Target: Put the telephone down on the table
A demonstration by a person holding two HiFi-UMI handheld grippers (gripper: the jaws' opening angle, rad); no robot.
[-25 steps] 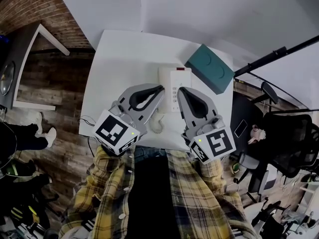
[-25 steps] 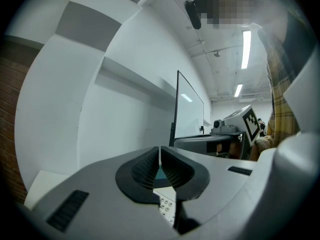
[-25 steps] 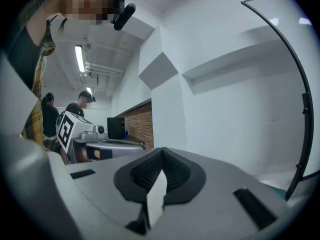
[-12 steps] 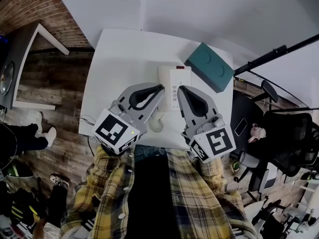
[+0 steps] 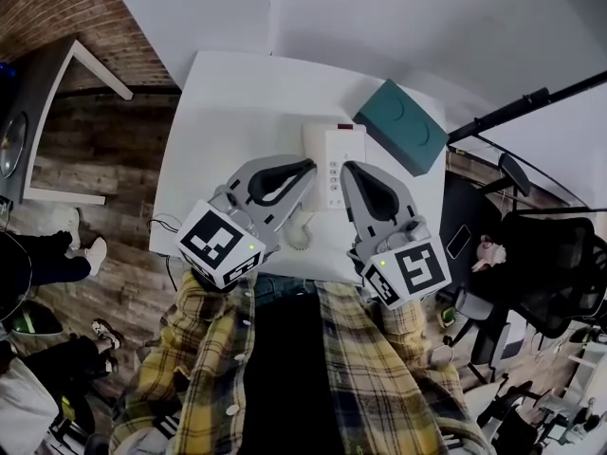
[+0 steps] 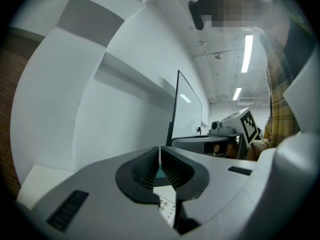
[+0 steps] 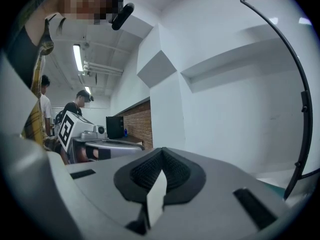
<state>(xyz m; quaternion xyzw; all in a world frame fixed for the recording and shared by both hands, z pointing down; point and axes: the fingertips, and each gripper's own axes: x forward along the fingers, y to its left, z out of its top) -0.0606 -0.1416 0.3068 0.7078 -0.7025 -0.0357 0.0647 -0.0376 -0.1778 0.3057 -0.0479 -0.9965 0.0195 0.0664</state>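
Note:
The white telephone (image 5: 336,162) lies flat on the white table (image 5: 226,112), keypad up, with its coiled cord (image 5: 300,235) trailing toward the front edge. My left gripper (image 5: 308,166) hovers at the phone's left side, jaws shut and empty. My right gripper (image 5: 346,169) hovers over the phone's right part, also shut with nothing in it. In the left gripper view the closed pads (image 6: 150,166) meet, and the telephone (image 6: 168,207) shows with its keys below them. Under the closed right gripper (image 7: 162,153), a white sliver of the telephone (image 7: 156,200) shows.
A teal box (image 5: 402,127) lies on the table's back right corner, just beyond the phone. A black pole (image 5: 526,101) and an office chair (image 5: 550,259) stand to the right. Wooden floor and a bystander's legs (image 5: 38,259) are at the left.
Both grippers and the telephone stay where they were. Only people's feet on the floor at the left have shifted.

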